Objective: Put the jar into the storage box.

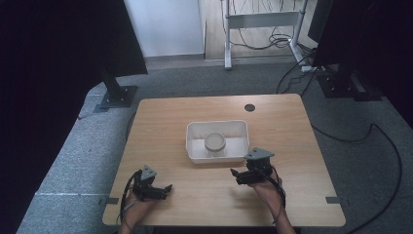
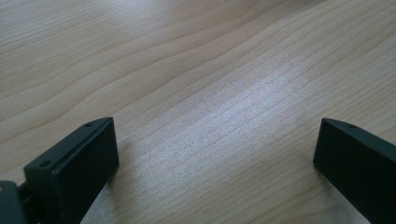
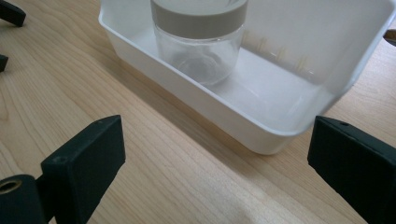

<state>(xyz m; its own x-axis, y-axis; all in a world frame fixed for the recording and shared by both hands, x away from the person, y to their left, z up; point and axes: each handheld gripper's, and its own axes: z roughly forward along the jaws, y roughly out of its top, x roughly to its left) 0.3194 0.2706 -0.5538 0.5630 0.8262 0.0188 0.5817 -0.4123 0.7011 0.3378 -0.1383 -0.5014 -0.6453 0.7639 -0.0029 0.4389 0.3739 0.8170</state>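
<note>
A white rectangular tray [image 1: 214,159] sits mid-table with a clear glass jar [image 1: 215,142] inside it, capped by a grey lid. In the right gripper view the jar [image 3: 198,42] stands upright in the tray [image 3: 261,135], just beyond my open jaws. My right gripper [image 1: 235,176] [image 3: 217,126] rests near the tray's front right corner, open and holding nothing. My left gripper [image 1: 167,190] [image 2: 215,128] lies low at the front left of the table, open over bare wood.
The wooden table [image 1: 292,146] has a round cable hole [image 1: 250,107] at the back. Grey carpet surrounds it, with black stands at left and right, a white frame and cables behind. The left gripper's jaw tips [image 3: 9,14] show at the right gripper view's top left.
</note>
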